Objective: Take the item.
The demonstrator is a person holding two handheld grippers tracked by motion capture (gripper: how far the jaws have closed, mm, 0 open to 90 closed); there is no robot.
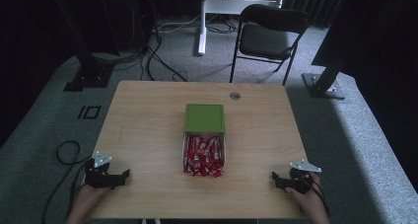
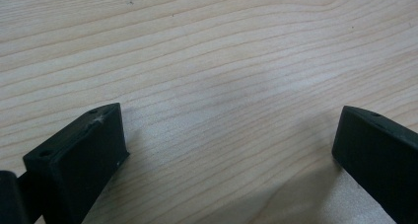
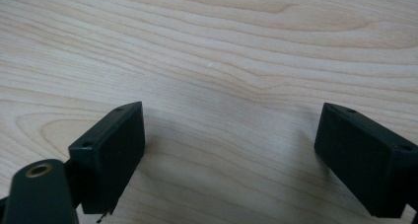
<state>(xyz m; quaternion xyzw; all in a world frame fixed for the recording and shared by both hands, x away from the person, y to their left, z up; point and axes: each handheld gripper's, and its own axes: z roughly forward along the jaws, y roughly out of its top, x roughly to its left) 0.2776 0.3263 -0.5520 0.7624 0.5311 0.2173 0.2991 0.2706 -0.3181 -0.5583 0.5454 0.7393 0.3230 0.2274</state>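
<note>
From the high view: a clear tray (image 1: 185, 150) heaped with red packets (image 1: 204, 156) sits mid-table, its far end touching a green box (image 1: 204, 117). The left gripper (image 1: 121, 177) waits well off to the tray's left, the right gripper (image 1: 276, 177) well off to its right, both near the table's (image 1: 148, 115) front edge. Those packets look light, crinkly and slippery, so a pinch across one packet's middle seems best. Left gripper view now: left gripper (image 2: 229, 135) jaws spread wide, bare wood between them, holding nothing. Right gripper view: right gripper (image 3: 231, 130) jaws equally wide apart, nothing pinched, hanging just over the tabletop
</note>
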